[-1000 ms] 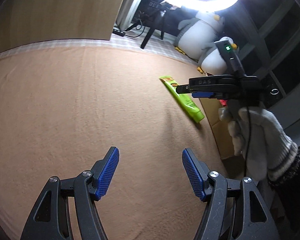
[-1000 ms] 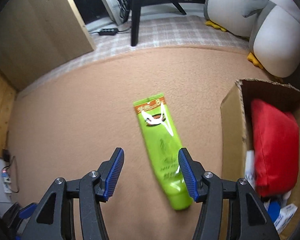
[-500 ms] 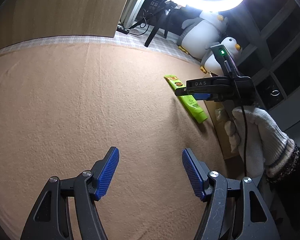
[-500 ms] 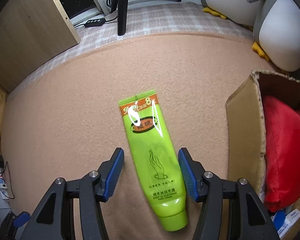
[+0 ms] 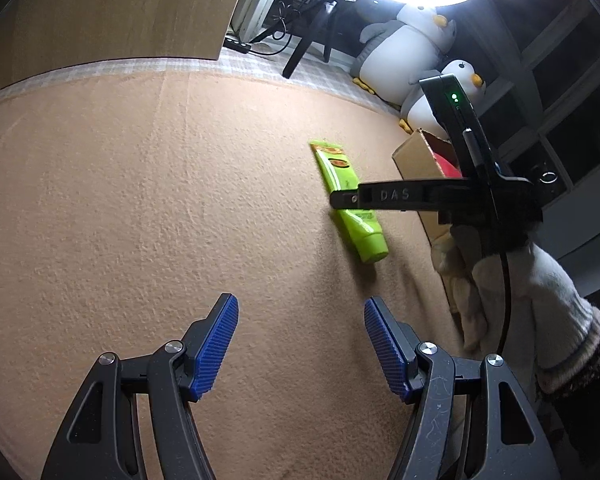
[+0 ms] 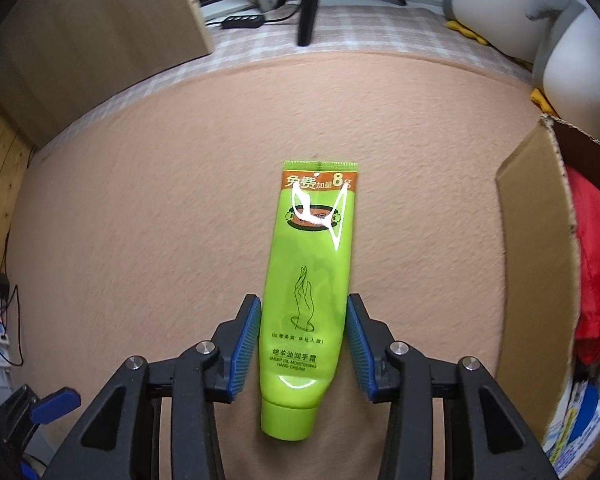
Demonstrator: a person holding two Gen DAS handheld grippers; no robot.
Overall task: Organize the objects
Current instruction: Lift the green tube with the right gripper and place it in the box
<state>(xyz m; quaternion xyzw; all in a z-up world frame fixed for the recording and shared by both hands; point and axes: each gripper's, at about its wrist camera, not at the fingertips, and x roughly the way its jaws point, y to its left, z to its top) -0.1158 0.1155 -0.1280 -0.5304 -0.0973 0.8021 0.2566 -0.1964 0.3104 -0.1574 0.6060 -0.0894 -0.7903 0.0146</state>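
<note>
one green hand cream tube (image 6: 308,292) lies flat on the peach carpet, cap end towards me, and my right gripper (image 6: 303,346) has its jaws spread just wider than the tube, one blue pad at each side of its lower body, not yet pinching. i judge this the grasp step: next i should squeeze shut, lift, and carry it to the cardboard box (image 6: 536,248) close on the right, while my left gripper (image 5: 300,354) idles with jaws wide over bare carpet
</note>
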